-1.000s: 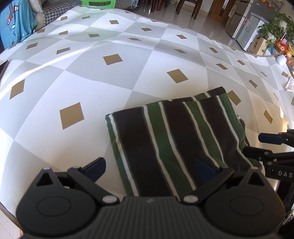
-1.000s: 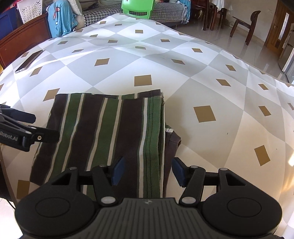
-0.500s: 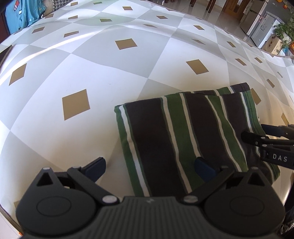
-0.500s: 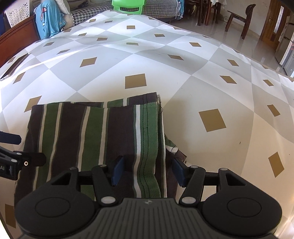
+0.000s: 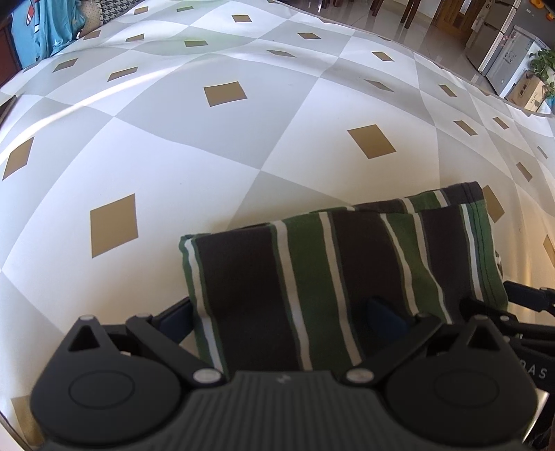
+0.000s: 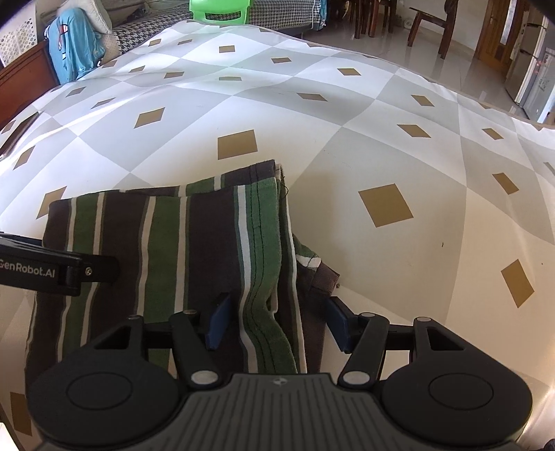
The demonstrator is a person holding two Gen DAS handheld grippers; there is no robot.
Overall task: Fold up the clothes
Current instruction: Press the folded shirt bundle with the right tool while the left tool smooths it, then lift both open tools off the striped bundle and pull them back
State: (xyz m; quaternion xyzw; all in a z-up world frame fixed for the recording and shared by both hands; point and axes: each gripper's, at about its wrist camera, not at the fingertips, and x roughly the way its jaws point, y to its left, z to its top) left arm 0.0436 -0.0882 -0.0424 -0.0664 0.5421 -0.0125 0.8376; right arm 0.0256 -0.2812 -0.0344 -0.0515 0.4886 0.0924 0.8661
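garment: folded striped cloth [image 5: 312, 277] is laid flat on the diamond-patterned tabletop [image 5: 208, 156] | left tool [image 5: 277, 315]: spread, straddling the cloth's left edge | right tool [image 6: 277, 319]: spread, set astride the bunched right edge, not pinched

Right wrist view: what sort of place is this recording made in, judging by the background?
Most likely a home living and dining area: a houndstooth sofa and wooden chairs stand behind the diamond-patterned tablecloth, with a fridge at far right.
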